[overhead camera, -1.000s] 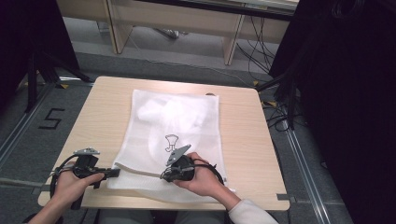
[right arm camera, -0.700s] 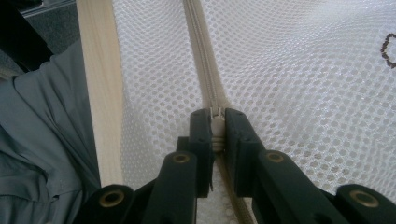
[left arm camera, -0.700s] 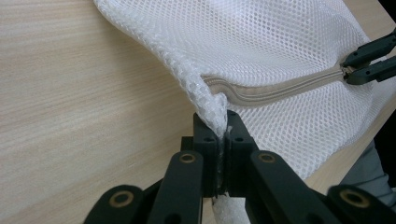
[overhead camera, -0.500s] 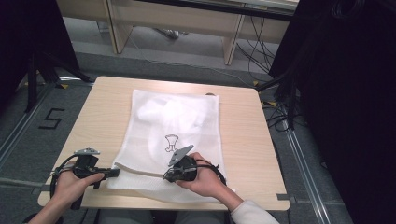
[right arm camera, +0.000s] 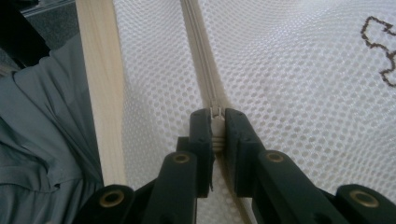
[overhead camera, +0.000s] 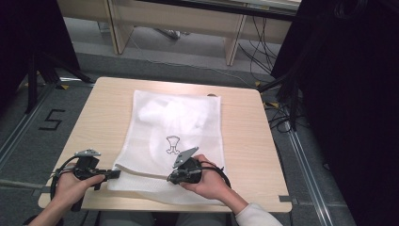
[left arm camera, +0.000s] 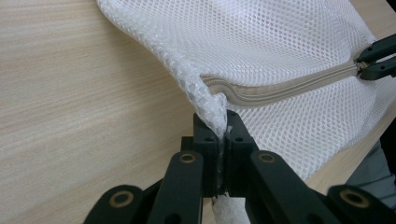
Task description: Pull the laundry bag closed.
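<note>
A white mesh laundry bag (overhead camera: 174,117) lies flat on the wooden table (overhead camera: 244,136), with a small dark logo (overhead camera: 173,144) on it. A beige zipper (left arm camera: 280,88) runs along its near end. My left gripper (overhead camera: 115,173) is at the bag's near left corner, its jaws (left arm camera: 218,126) shut on a bunched fold of mesh (left arm camera: 208,100). My right gripper (overhead camera: 170,179) sits farther along the zipper (right arm camera: 198,46), shut (right arm camera: 216,116) on the zipper pull (right arm camera: 216,112). The right gripper's tips (left arm camera: 373,60) also show at the zipper's far end in the left gripper view.
The table's near edge (right arm camera: 100,70) runs close beside the zipper, with the person's grey clothing (right arm camera: 42,140) just past it. Bare tabletop (left arm camera: 70,93) lies left of the bag. A desk frame (overhead camera: 174,19) and cables (overhead camera: 282,117) stand on the floor beyond.
The right gripper has edged slightly to the right along the bag's near end. The left gripper has stayed in place.
</note>
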The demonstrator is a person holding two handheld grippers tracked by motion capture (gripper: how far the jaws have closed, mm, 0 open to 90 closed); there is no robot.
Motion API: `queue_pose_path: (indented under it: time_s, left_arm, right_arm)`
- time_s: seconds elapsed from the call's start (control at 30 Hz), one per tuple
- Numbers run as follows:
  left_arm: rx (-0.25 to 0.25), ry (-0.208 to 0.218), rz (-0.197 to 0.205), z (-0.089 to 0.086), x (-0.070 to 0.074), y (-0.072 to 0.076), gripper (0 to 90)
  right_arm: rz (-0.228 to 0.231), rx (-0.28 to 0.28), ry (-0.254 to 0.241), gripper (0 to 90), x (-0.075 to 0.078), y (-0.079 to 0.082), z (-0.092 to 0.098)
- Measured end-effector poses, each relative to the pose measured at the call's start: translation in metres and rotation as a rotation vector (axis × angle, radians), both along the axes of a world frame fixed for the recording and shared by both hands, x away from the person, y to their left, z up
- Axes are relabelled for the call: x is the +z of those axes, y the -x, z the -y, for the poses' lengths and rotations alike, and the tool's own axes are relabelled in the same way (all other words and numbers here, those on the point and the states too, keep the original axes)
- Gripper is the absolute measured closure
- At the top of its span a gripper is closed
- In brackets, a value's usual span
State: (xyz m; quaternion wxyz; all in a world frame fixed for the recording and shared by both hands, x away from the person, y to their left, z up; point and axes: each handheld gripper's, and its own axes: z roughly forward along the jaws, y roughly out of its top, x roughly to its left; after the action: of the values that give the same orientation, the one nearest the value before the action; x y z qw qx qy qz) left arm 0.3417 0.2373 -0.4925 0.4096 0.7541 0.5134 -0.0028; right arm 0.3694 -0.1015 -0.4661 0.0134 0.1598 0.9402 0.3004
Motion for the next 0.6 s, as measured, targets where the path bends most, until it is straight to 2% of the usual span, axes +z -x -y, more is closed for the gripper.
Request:
queue_pose_path:
  time_s: [0.23,0.6]
  left_arm:
    - [0.000,-0.003,-0.001,-0.0002,0.0000,-0.0001,85.7]
    - [-0.001,-0.013,0.004,-0.0004,0.0000,-0.0003,85.7]
  right_arm:
    - [0.011,0.002,-0.005,82.6,0.0005,0.0001,0.0029]
    - [0.005,-0.011,-0.011,82.6,0.0007,0.0003,0.0094]
